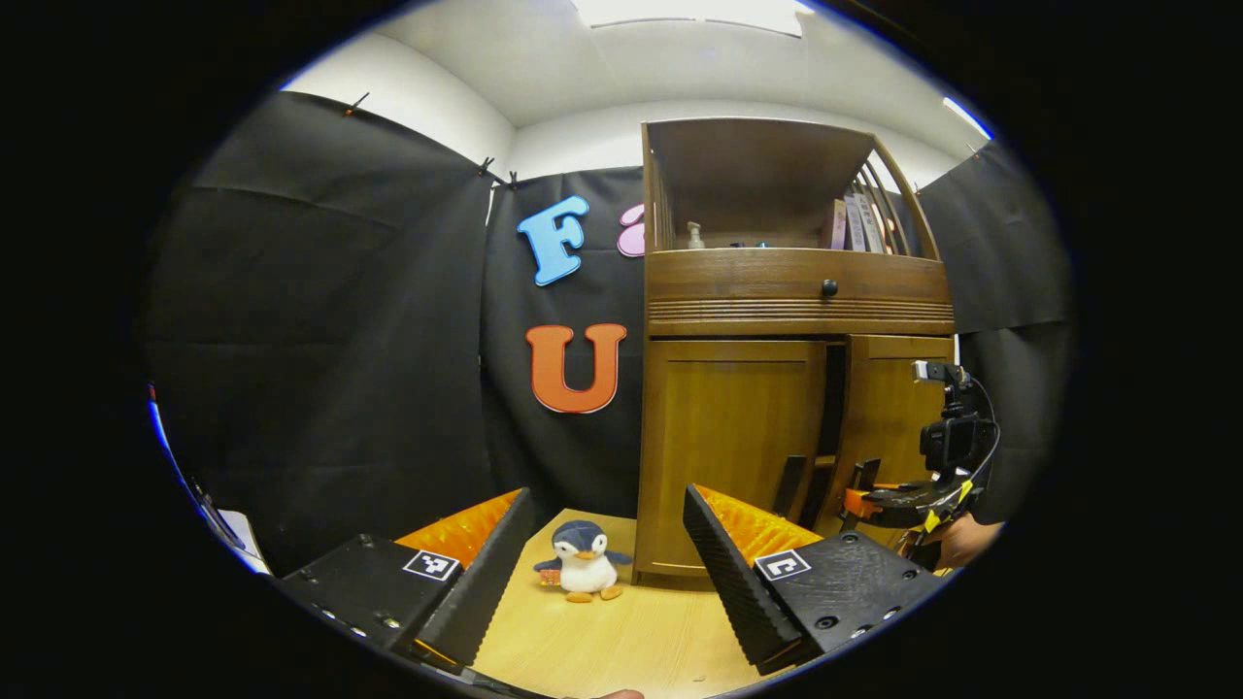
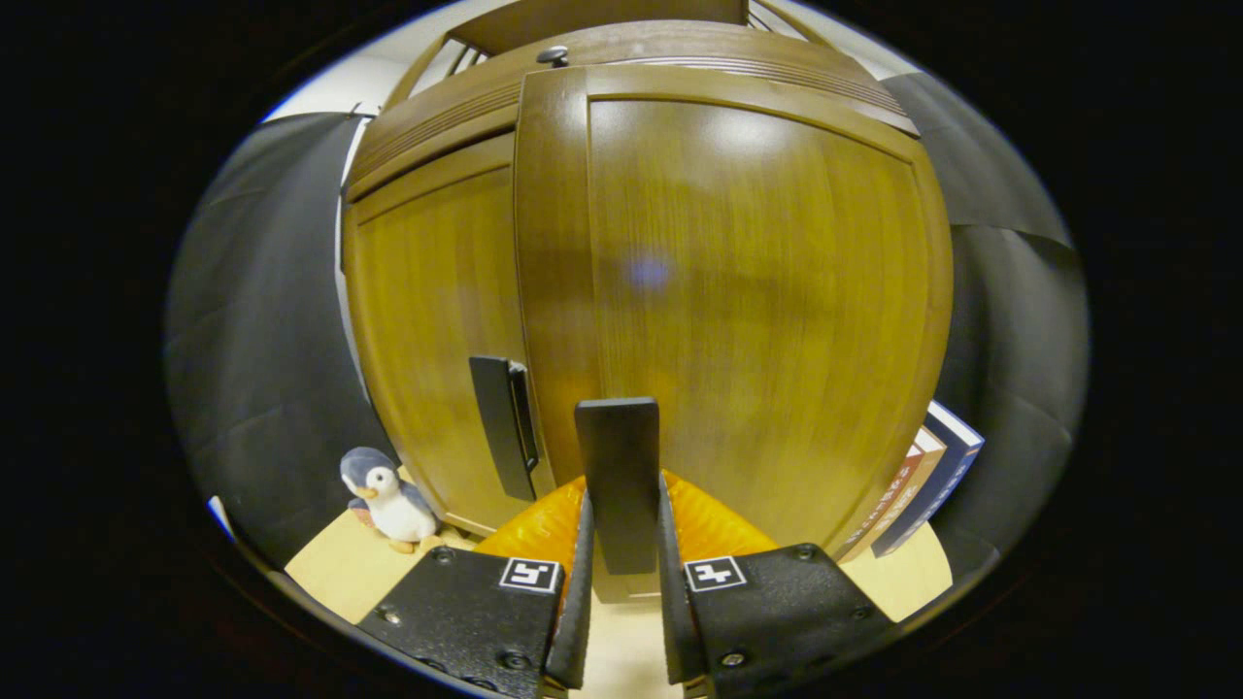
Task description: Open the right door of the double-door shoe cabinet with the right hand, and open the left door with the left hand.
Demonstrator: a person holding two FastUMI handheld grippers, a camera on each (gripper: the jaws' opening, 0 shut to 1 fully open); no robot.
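**Right door ajar, right gripper clamped on its handle**

We saw the shoe cabinet (image 1: 791, 349) standing on the wooden floor (image 1: 621, 641) against the black cloth wall, right of centre in the left gripper view. Its right door (image 2: 757, 291) stood ajar, a dark gap showing between it and the left door (image 1: 730, 456), which sat flush. The left gripper (image 1: 607, 558) hung well short of the cabinet, fingers spread wide apart, holding nothing. The right gripper (image 2: 621, 544) had both fingers pressed on the right door's dark handle (image 2: 619, 481). The left door's handle (image 2: 503, 422) was untouched. A plush penguin (image 1: 583, 561) sat near the cabinet's left corner.
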